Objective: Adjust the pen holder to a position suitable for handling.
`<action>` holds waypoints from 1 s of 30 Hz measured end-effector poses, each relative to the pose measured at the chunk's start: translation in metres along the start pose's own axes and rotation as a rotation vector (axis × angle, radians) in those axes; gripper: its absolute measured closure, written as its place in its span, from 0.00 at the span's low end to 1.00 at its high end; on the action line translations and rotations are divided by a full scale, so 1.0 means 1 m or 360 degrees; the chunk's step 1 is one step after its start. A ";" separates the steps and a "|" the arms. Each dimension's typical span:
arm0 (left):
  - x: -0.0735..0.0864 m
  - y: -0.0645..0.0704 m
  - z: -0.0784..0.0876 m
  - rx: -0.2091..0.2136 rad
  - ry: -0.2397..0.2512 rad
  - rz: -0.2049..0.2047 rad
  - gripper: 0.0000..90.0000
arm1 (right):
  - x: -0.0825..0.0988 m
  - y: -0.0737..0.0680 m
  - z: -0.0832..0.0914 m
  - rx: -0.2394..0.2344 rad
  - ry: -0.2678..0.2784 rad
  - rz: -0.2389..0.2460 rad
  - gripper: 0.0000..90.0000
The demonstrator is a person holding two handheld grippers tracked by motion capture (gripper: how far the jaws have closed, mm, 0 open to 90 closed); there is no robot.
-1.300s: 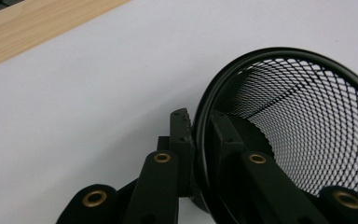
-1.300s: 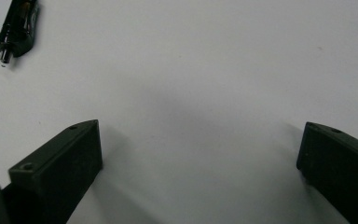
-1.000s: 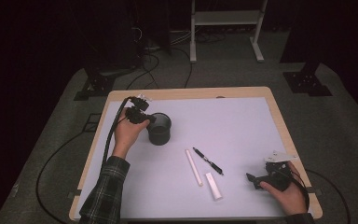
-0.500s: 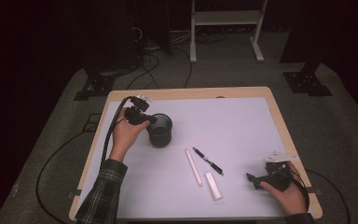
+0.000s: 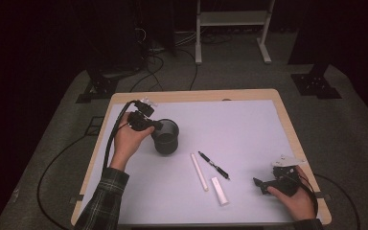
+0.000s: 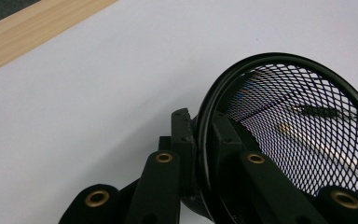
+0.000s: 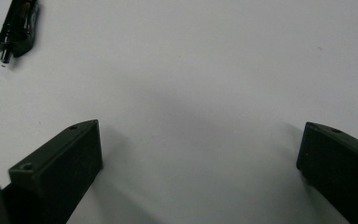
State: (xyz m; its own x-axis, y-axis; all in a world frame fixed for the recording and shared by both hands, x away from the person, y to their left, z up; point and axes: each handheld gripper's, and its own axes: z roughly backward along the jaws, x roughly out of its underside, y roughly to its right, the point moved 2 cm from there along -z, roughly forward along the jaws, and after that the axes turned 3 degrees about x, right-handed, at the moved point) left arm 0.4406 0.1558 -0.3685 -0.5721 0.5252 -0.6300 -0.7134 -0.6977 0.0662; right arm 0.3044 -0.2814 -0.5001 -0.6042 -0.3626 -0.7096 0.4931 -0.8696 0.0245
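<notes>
Left gripper [image 5: 154, 125] pinches the mesh cup [image 5: 166, 137] by its rim, left of centre frame – tilted, likely to reposition it. Right gripper [image 5: 261, 184], lower right, jaws spread wide, idle near the pen [image 5: 213, 165].

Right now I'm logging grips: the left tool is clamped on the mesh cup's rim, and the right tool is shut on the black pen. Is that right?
Not quite. The left tool does clamp the mesh cup by its rim, but the right tool is open and holds nothing; the right gripper view shows its jaws wide apart over bare table, the pen lying apart.
</notes>
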 end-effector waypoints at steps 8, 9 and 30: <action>0.002 0.014 0.009 0.0021 0.0015 -0.0028 0.92 | 0.000 0.000 0.000 0.0000 -0.0001 -0.0001 0.00; 0.003 0.016 0.011 0.0023 0.0017 -0.0027 0.92 | 0.000 0.000 0.000 0.0000 -0.0001 -0.0001 0.00; 0.018 0.050 0.021 0.0075 0.0005 -0.0090 0.92 | 0.000 0.000 0.000 0.0001 0.0000 -0.0001 0.00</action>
State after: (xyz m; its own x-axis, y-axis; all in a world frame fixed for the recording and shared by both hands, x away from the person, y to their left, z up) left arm 0.3857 0.1404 -0.3605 -0.5290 0.5618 -0.6360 -0.7629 -0.6431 0.0663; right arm 0.3045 -0.2813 -0.5002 -0.6044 -0.3620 -0.7097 0.4924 -0.8700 0.0245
